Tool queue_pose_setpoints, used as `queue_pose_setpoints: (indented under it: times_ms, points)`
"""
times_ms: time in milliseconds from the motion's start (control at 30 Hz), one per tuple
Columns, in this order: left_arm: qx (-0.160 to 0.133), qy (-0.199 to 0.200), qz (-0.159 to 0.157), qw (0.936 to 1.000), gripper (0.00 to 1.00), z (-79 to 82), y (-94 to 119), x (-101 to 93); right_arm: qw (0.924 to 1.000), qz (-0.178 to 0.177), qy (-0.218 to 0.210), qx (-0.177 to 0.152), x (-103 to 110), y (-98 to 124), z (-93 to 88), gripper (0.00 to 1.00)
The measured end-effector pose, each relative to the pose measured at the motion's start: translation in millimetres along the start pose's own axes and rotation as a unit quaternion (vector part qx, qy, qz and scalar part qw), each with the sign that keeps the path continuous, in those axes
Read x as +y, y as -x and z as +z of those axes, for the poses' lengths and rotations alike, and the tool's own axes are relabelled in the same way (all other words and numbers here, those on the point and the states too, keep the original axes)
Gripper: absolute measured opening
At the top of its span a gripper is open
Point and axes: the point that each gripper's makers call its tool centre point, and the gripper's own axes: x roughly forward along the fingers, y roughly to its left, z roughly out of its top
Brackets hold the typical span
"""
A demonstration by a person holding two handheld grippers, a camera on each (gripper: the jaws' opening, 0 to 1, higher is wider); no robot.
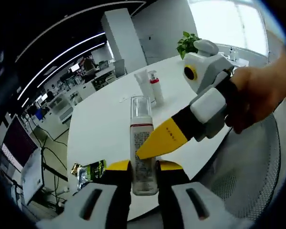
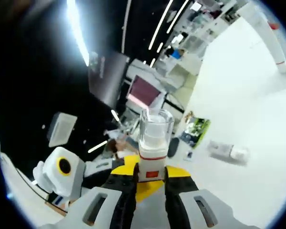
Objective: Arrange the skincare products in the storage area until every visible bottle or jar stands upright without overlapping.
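Both hand-held grippers look the same: left hand-held gripper [image 1: 144, 167] and right hand-held gripper [image 2: 150, 172] have yellow-tipped black jaws on light grey bodies.

We can't read the print on the pump bottle's [image 1: 142, 143] label, it's too small, and its base is hidden behind the left gripper's [image 1: 143, 168] jaws. In the right gripper view the same bottle's [image 2: 154, 138] lower half sits behind the right gripper [image 2: 150, 175]. The small white container [image 2: 227, 150] lying on the table [image 2: 257, 114] is too blurred to name. The green packet [image 1: 88, 171] at the table edge has unreadable print too.
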Motion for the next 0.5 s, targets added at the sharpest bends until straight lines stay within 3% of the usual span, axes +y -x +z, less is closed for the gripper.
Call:
queue_pose_setpoints:
  times_ms: [67,167,400,500]
  points:
    - [0.000,0.003,-0.001,1.0000,0.15,0.2,-0.2,0.1,0.9992,0.005,-0.037,-0.014,2.4,2.9,3.5,0.20]
    - [0.000,-0.008,0.007,0.9999,0.15,1.2,-1.0,1.2,0.9995,-0.001,-0.027,-0.014,0.1,4.8,3.9,0.19]
    - [-0.004,-0.009,0.019,0.9998,0.15,0.6,0.9,5.8,0.9989,0.006,-0.046,-0.004,2.4,1.0,-2.1,0.18]
    - [0.007,-0.010,0.023,0.9997,0.15,-5.9,-0.1,9.6,0.9984,0.021,-0.052,0.010,8.4,1.0,-8.8,0.04]
